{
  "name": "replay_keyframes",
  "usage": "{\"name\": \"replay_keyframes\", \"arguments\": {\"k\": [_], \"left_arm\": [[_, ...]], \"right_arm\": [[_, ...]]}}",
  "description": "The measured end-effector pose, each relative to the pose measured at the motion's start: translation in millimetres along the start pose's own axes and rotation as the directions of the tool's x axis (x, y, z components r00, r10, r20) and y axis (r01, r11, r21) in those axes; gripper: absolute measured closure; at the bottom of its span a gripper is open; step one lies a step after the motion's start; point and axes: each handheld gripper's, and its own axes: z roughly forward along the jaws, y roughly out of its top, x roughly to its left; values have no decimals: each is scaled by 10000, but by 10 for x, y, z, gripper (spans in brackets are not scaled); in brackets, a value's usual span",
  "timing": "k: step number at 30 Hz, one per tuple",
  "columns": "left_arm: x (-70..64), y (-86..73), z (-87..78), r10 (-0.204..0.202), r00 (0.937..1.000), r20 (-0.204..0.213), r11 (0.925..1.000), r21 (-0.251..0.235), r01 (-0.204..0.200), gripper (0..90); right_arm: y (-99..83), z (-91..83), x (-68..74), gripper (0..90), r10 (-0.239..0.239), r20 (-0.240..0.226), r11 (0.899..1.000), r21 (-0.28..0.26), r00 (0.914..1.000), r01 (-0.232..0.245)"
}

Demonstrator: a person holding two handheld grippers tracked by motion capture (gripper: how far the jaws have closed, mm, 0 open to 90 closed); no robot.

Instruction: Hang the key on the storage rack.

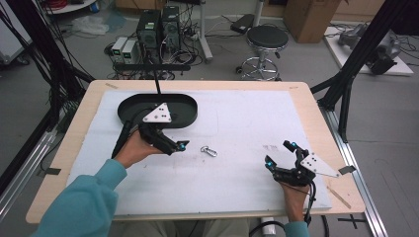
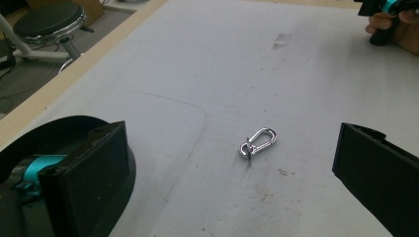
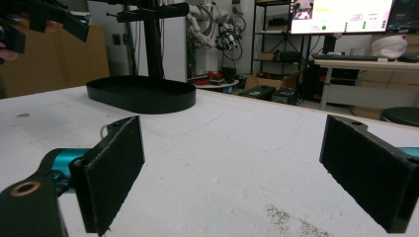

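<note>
clasp: small silver snap hook (image 2: 258, 142) lay just ahead of the left gripper (image 2: 227, 173), long axis slanting across its gap
left gripper: jaws wide apart, nearer
right gripper (image 1: 282, 154): spread too, well off

Clip (image 1: 209, 150) between two claws (image 1: 181, 146) (image 1: 279, 154)

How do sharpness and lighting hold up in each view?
High view: even light, faint shadows, small metal clip soft. Left gripper view: clip sharp with bright glints, the left claw's near pads blurred. Right gripper view: black tray fairly clear, far monitor overexposed.
</note>
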Motion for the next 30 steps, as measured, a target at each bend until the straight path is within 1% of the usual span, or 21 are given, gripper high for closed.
{"name": "replay_keyframes", "arguments": {"k": [1,4,5,8,10,11,12,13,15,16,17,20,21,22,25,27,28,29,30], "left_arm": [[6,10,43,72,9999,89,9999,151,-73,17],[8,25,136,124,9998,165,9991,411,-131,17],[8,25,136,124,9998,165,9991,411,-131,17],[10,36,231,90,9997,240,9984,556,-103,17],[11,37,281,129,9997,212,9978,646,-142,17],[13,32,318,64,9995,314,9975,700,-86,17],[9,26,346,56,9995,310,9972,742,-78,17],[10,14,386,171,9992,367,9953,942,-205,17],[6,4,414,136,9991,392,9949,991,-174,17],[5,-12,457,118,9990,427,9929,1179,-167,17],[5,-12,457,118,9990,427,9929,1179,-167,17],[26,-40,531,95,9989,451,9897,1420,-158,17],[26,-40,531,95,9989,451,9897,1420,-158,17],[26,-54,573,37,9987,502,9861,1654,-120,17],[14,-65,637,85,9980,628,9789,2030,-211,17],[-3,-70,686,84,9977,674,9740,2251,-234,18],[-7,-72,711,145,9973,718,9717,2341,-310,18],[-7,-72,711,145,9973,718,9717,2341,-310,18],[-18,-75,755,170,9967,796,9668,2528,-367,19]], "right_arm": [[-1,1,0,92,-4,-2,10000,-11,10000,4],[-1,1,0,92,-13,-5,10000,-12,10000,13],[-1,1,1,92,1,-4,10000,-12,10000,-1],[-1,0,-2,92,-18,-10,10000,-10,10000,18],[0,1,1,92,-3,-5,10000,-9,10000,3],[0,4,0,92,-33,12,10000,-32,10000,33],[0,2,4,92,-3,11,10000,-15,10000,3],[0,2,3,92,-34,8,10000,-15,10000,34],[0,3,4,92,-19,7,10000,-10,10000,19],[1,5,-1,92,-78,22,10000,-15,10000,78],[0,2,7,92,-12,19,10000,58,10000,12],[1,4,6,92,-34,21,10000,64,10000,33],[1,4,6,92,-34,21,10000,64,10000,33],[2,6,5,92,-44,8,10000,42,10000,44],[2,7,6,92,-36,5,10000,35,10000,36],[1,4,6,92,-40,19,10000,67,10000,40],[1,6,6,92,-46,4,10000,36,10000,46],[1,6,6,92,-46,4,10000,36,10000,46],[1,5,4,92,-83,10,10000,54,10000,83]]}}
